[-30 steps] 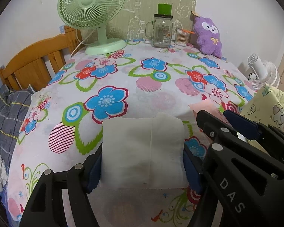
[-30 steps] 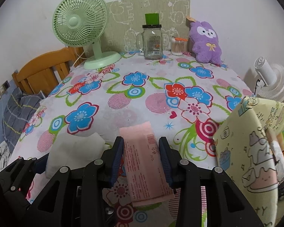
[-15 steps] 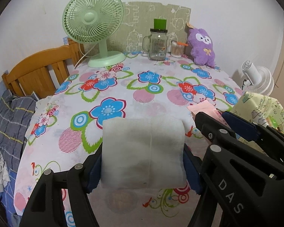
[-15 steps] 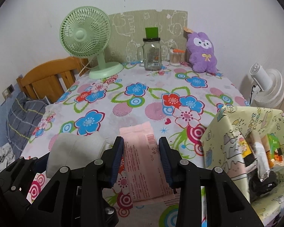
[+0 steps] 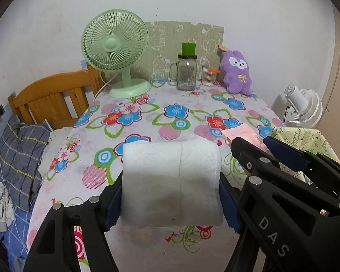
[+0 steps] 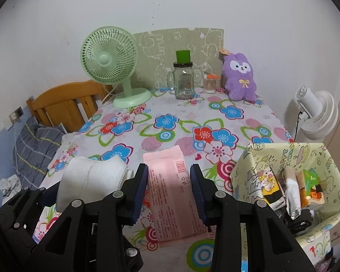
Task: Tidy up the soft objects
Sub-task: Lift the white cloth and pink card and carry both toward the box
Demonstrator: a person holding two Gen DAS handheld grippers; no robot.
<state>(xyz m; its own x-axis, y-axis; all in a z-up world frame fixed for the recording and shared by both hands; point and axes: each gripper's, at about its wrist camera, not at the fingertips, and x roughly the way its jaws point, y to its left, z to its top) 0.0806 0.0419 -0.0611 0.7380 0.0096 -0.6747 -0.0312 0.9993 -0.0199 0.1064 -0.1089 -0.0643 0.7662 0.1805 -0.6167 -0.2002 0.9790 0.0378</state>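
Left wrist view: left gripper (image 5: 171, 195) jaws clamp white folded cloth (image 5: 171, 181); "DAS" marks right gripper (image 6: 168, 190), whose jaws clamp pink packet (image 6: 172, 195) bearing unreadable print.

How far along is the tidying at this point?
Done: the patterned bin at the table's right already holds several packs. In hand: the left tool grips a white towel, the right tool a pink pack, both off the table. Left: dropping both somewhere, probably the bin.
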